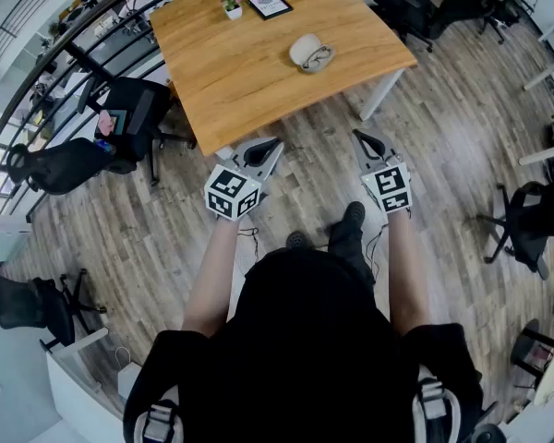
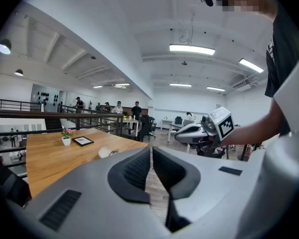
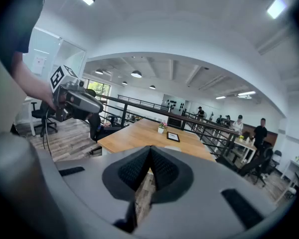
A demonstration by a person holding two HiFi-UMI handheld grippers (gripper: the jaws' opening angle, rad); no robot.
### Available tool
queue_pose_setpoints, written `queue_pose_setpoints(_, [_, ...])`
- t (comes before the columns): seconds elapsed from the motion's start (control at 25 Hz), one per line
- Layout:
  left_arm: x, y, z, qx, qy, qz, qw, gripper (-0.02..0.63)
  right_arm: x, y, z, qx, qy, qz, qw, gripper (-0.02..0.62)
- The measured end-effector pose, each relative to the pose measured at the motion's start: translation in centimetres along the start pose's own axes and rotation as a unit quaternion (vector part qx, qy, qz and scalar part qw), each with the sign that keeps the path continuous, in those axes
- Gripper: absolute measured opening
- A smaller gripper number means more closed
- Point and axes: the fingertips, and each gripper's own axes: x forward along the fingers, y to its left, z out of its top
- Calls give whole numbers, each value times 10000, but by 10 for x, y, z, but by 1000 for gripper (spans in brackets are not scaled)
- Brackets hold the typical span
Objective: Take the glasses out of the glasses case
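**Claw state.** My left claw (image 1: 275, 142) is fully closed, pad against pad, and holds nothing. My right claw (image 1: 358, 137) is likewise closed and empty. I hold both in front of my body over the floor, side by side, tips aimed toward 12 o'clock at the table (image 1: 212, 81). I judge this to be a ready posture: neither claw has reached the table, so the approach has not yet begun, and closed jaws keep the pads clear until they are needed.

**Location of the task item.** The glasses case (image 1: 310, 53) lies on the table at 12 o'clock from me, near the right-hand edge, well apart from both claws. A small flower pot (image 1: 233, 5) and a picture frame (image 1: 269, 5) stand at about 10 o'clock from the case.

**Appearance.** The case is a pale, rounded clamshell and appears to lie open. The glasses (image 1: 320, 58) show inside as thin dark frames. I judge that this placement leaves them reachable without first lifting a lid. Finer detail is too small to tell.
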Motion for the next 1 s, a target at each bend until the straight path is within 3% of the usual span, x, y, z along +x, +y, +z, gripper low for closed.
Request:
queue_pose_setpoints(0.44, [-4,1,0,4,-15,122,9999,31,0,0,-12,26,167,69,9998,8])
queue_pose_setpoints(0.68, [2,-2,-2,-11,29,120,9999,31,-1,-6,-10,166,-40,80,9998,8])
queue_pose_setpoints(1.0, [8,-7,-4,11,45,61,10000,31,-1,-11,-20,193,39,76,9998,8])
